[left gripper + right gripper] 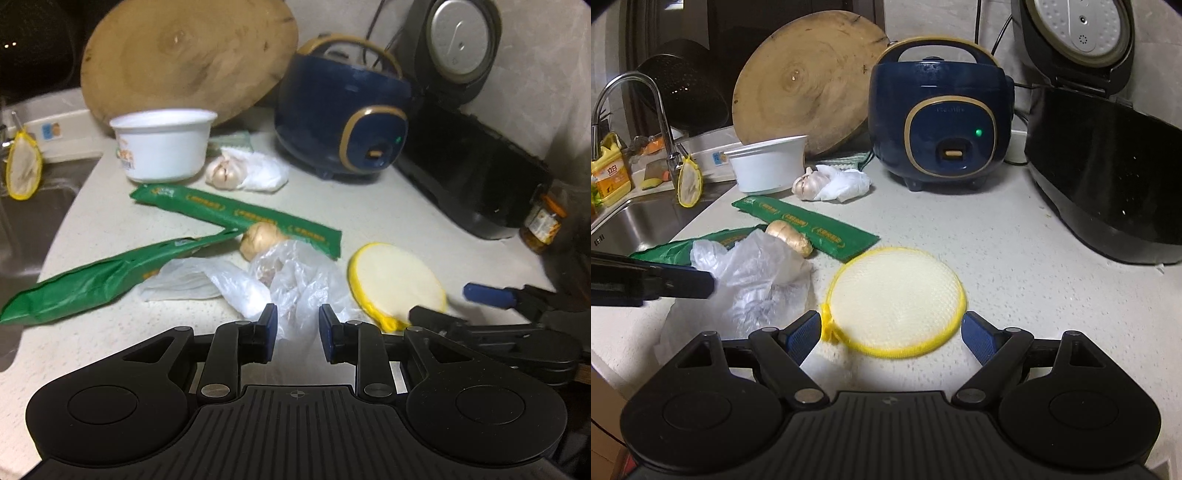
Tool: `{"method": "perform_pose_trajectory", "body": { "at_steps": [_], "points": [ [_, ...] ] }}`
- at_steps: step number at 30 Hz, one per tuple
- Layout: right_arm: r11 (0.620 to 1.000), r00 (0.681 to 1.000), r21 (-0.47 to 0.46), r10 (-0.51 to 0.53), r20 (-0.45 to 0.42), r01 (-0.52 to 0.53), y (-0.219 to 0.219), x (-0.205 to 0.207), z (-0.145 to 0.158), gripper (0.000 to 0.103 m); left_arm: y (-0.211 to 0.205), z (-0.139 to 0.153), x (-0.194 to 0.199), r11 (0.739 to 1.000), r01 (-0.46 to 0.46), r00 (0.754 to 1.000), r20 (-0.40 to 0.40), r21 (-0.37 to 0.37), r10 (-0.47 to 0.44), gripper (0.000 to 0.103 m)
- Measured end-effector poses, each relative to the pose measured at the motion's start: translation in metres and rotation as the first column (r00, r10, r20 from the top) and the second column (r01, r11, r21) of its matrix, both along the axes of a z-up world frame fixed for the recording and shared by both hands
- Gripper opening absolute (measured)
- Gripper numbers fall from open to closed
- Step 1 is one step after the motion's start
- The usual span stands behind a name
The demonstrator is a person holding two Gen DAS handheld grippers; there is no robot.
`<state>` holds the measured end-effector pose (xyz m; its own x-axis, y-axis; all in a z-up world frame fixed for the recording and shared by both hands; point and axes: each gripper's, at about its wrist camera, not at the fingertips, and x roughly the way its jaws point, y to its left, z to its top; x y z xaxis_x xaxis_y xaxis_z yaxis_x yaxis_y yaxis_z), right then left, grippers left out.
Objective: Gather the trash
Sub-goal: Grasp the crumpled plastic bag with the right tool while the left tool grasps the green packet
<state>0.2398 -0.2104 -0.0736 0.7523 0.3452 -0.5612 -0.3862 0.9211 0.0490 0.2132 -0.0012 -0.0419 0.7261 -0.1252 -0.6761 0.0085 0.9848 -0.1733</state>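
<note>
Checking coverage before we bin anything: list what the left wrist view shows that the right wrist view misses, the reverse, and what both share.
Left wrist only: a jar beside the black cooker, and the right gripper, jaws open. Right wrist only: the faucet and a yellow detergent bottle by the sink. Both: green wrappers, crumpled clear plastic bag, white cup, garlic, yellow-rimmed round pad, blue rice cooker, and the left gripper, open at the bag.

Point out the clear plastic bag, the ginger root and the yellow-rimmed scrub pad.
clear plastic bag [757, 280], right wrist view, crumpled middle.
ginger root [790, 236], right wrist view, its middle.
yellow-rimmed scrub pad [897, 299], right wrist view, mesh centre.
</note>
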Motion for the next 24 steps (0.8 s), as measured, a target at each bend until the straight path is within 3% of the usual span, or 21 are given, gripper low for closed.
{"method": "perform_pose_trajectory", "body": {
  "at_steps": [5,8,11,17,21,24],
  "points": [
    [0.999,1.0,0.044,0.02,-0.007,-0.019,0.003,0.01,0.009,0.084,-0.003,-0.003,0.004,1.0,-0.01,1.0,-0.011,0.026,0.01,0.028],
    [0.991,0.993,0.055,0.119,0.016,-0.119,0.02,0.007,0.015,0.084,0.009,0.005,0.0,0.999,-0.051,0.999,-0.005,0.005,0.051,0.028],
    [0.985,0.985,0.03,0.17,0.039,-0.171,0.044,0.004,0.011,0.084,0.025,0.014,-0.006,0.993,-0.114,0.993,0.005,0.041,0.114,0.028],
    [0.955,0.957,0.074,0.29,-0.02,-0.288,0.091,0.006,0.002,0.084,0.056,0.026,-0.016,0.978,-0.197,0.98,0.022,0.064,0.196,0.028],
    [0.939,0.945,0.104,0.324,0.046,-0.328,0.112,-0.008,0.009,0.084,0.077,0.035,-0.024,0.97,-0.241,0.969,0.064,0.011,0.24,0.028],
    [0.914,0.915,0.089,0.386,0.113,-0.397,0.127,-0.021,0.009,0.088,0.1,0.038,-0.028,0.952,-0.304,0.947,0.09,-0.045,0.307,0.028]
  ]
}}
